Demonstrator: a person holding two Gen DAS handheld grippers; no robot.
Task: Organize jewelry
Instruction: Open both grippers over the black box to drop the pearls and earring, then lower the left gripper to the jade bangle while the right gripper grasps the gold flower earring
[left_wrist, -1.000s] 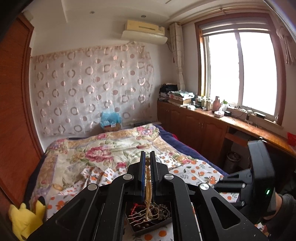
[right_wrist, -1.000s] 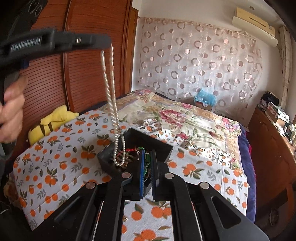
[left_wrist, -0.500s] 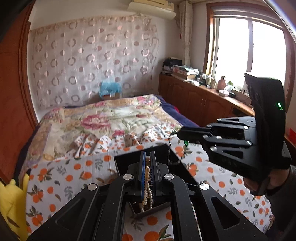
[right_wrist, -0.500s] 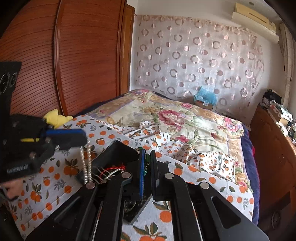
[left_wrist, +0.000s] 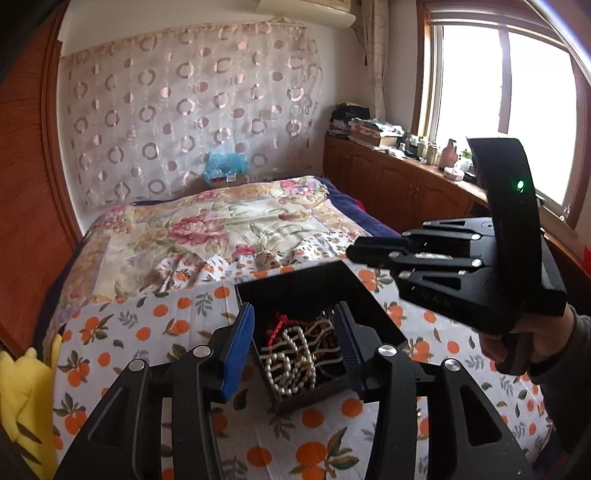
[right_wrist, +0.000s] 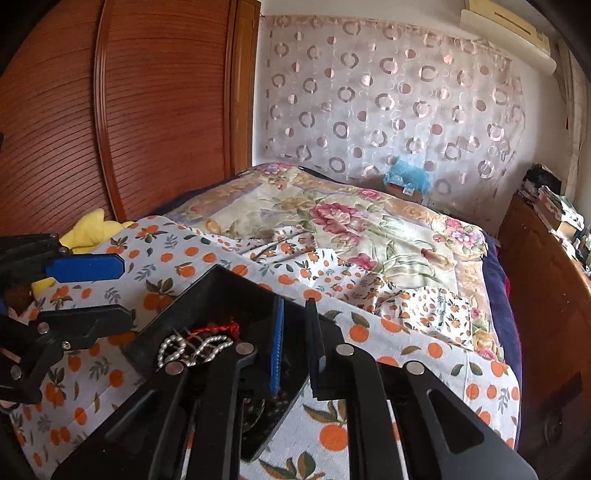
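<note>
A black open jewelry box (left_wrist: 306, 291) sits on the orange-print bedsheet; it also shows in the right wrist view (right_wrist: 221, 291). A pearl necklace (left_wrist: 291, 363) lies coiled in it among a red cord (left_wrist: 277, 326) and dark beads; the pearls also show in the right wrist view (right_wrist: 192, 345). My left gripper (left_wrist: 293, 341) is open and empty, its fingers either side of the box; it also shows in the right wrist view (right_wrist: 96, 291). My right gripper (right_wrist: 293, 339) has its jaws nearly together with nothing between them, over the box's right wall; it also shows in the left wrist view (left_wrist: 354, 253).
The bed carries the orange-print sheet (right_wrist: 406, 347) and a floral quilt (left_wrist: 207, 232). A yellow plush toy (left_wrist: 22, 387) lies at the left edge by the wooden wardrobe (right_wrist: 129, 110). Wooden cabinets (left_wrist: 388, 184) with clutter run under the window at right.
My left gripper came down over the box, opened and let go of the pearl necklace, which now lies coiled inside. The right gripper stayed near the box's right side.
</note>
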